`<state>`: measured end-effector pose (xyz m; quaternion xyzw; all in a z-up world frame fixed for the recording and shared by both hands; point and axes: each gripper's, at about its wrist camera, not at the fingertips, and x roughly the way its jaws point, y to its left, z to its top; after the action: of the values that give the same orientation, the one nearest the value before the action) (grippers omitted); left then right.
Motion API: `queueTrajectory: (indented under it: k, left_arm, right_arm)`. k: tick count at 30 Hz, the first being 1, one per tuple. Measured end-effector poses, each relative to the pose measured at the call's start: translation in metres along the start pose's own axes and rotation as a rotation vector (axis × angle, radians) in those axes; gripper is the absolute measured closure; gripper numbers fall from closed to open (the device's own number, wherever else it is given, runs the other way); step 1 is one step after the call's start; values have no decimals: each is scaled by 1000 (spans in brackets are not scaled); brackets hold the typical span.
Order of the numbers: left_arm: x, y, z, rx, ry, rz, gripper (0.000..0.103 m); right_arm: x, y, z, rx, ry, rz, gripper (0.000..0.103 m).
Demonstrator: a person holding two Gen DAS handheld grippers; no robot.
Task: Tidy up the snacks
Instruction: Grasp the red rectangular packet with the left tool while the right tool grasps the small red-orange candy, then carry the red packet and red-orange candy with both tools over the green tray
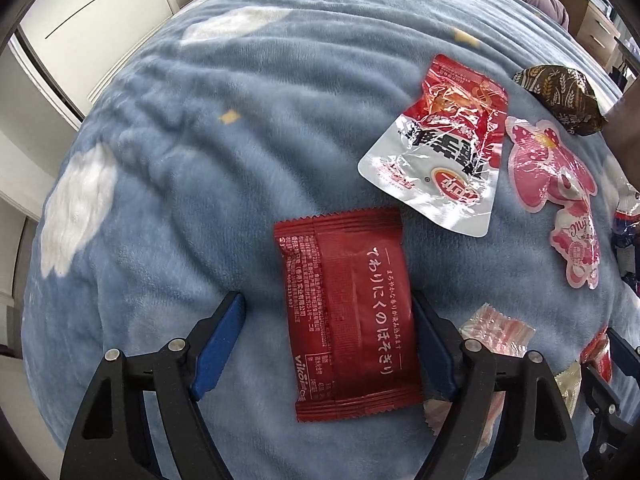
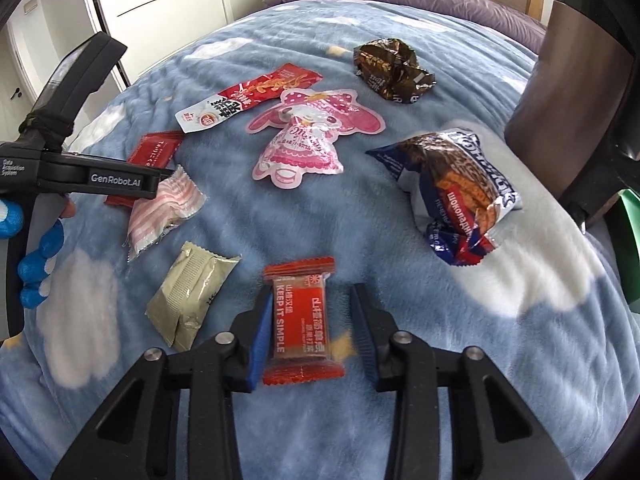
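A dark red snack packet [image 1: 352, 316] with white lettering lies flat on the blue cloud-print blanket [image 1: 192, 168]. My left gripper [image 1: 326, 300] straddles it, open. Its right pad meets the packet's edge, and the left pad [image 1: 220, 344] stands clear of it. In the right wrist view a small orange-red candy packet [image 2: 300, 320] reading KEEP IT SIMPLE lies between the pads of my right gripper [image 2: 311, 292]. The left pad [image 2: 260, 336] touches it, while the right pad looks blurred and a gap apart. The dark red packet [image 2: 156, 152] also shows partly behind the left gripper's black body.
Spread over the blanket [image 2: 540, 280] are a red-and-white pouch [image 2: 240, 100], a pink character pouch [image 2: 308, 136], a crumpled brown wrapper [image 2: 392, 72], a blue snack bag [image 2: 452, 192], a pink striped candy [image 2: 164, 212] and an olive packet [image 2: 188, 296]. A gloved hand [image 2: 36, 268] is at left. A brown upright object [image 2: 568, 112] stands at right.
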<state>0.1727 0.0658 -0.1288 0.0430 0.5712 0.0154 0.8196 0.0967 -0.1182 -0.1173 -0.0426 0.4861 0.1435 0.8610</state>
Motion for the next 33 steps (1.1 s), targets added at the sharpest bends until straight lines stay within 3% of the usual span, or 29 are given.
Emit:
queueTrajectory:
  k: [1,5,11,13,15,17,18,25,26,33]
  left_arm:
    - [1,1,1,-1,4,10,20]
    - [15,9,11,-17,48,53,0]
    - [21,14,22,0,106,41,1]
    - [20,13,23,-4,106,27,12]
    - [13,7,25,22,89,0,39]
    - [7,2,26,38,77,-4,56]
    - [5,-1,26,47,69,-1,59]
    - [-8,-6,23,64,27,28,65]
    - [-15,-8,9,50,22,22,66]
    - [-38,-7,-3,-40,-5,-25,67]
  right_arm:
    - [0,0,0,2,0,5,103]
    - [0,-4,0,16,2,31,103]
    - [-2,-5,-1,23,3,46,103]
    - [-2,-5,-1,23,3,47,103]
    - [-2,-5,-1,24,4,51,103]
    - [-3,-5,-1,25,4,57,103]
    - [-3,-5,-2,26,3,59,103]
    - [-8,-7,-3,26,2,70,103]
    - [-10,-6,-2,28,1,73,103]
    - [-28,-7,0,30,-27,76,103]
